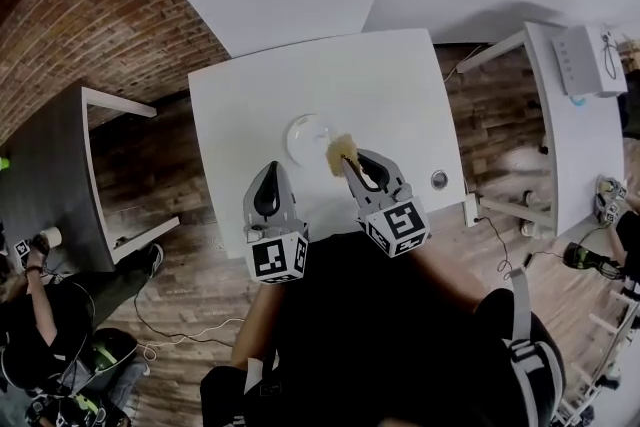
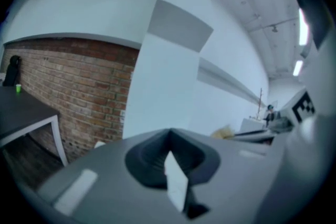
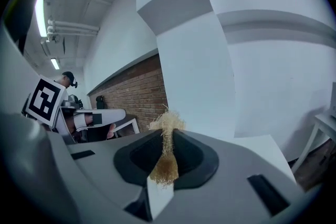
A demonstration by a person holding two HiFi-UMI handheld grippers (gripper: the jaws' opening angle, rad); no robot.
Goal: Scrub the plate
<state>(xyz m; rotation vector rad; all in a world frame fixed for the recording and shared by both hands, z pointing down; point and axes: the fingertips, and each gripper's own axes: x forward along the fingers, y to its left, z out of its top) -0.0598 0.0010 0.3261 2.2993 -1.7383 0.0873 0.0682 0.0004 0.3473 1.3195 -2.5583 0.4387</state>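
Right gripper view: R gripper (image 3: 167, 136) pinches tan fibrous wad (image 3: 166, 166); L gripper (image 2: 169, 135) fingers (image 2: 231, 157) closed, empty, near round white plate (image 1: 303, 137).

Plate (image 1: 305, 137) on table (image 1: 240, 85), scrubber (image 1: 341, 153) at its right edge, left gripper (image 1: 272, 167) nearer

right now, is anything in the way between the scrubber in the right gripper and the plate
Nothing visible does. The right gripper is shut on the tan scrubber, which shows just right of the plate on the white table. The left gripper, shut and empty, is nearer the person, off that path.
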